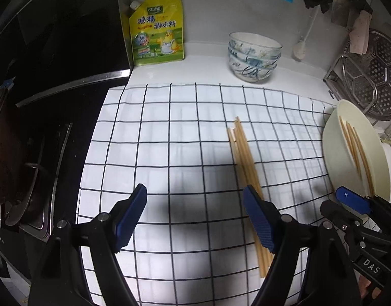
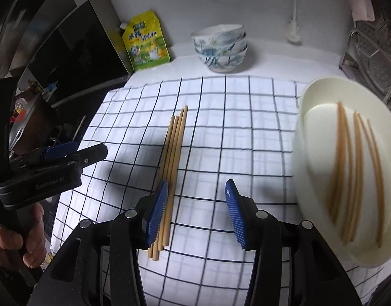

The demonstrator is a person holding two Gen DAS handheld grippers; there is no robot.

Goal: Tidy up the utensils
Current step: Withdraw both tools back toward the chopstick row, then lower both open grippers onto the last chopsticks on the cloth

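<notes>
Several wooden chopsticks (image 1: pixel 243 160) lie side by side on a white checked cloth (image 1: pixel 185 132); they also show in the right wrist view (image 2: pixel 173 150). More chopsticks (image 2: pixel 353 168) lie in a cream bowl (image 2: pixel 320 137) at the cloth's right edge, also in the left wrist view (image 1: pixel 358 150). My left gripper (image 1: pixel 195 219) is open and empty above the cloth, its right finger over the bundle's near end. My right gripper (image 2: pixel 196 209) is open and empty, its left finger beside the bundle's near end. Each gripper shows in the other's view, the right (image 1: pixel 353 201) and the left (image 2: pixel 60 153).
Stacked patterned bowls (image 1: pixel 254 56) and a yellow seasoning pouch (image 1: pixel 157 33) stand at the back by the wall. A stove with a pan (image 1: pixel 14 168) is on the left. A metal rack with a steamer plate (image 1: pixel 374 76) is at the right.
</notes>
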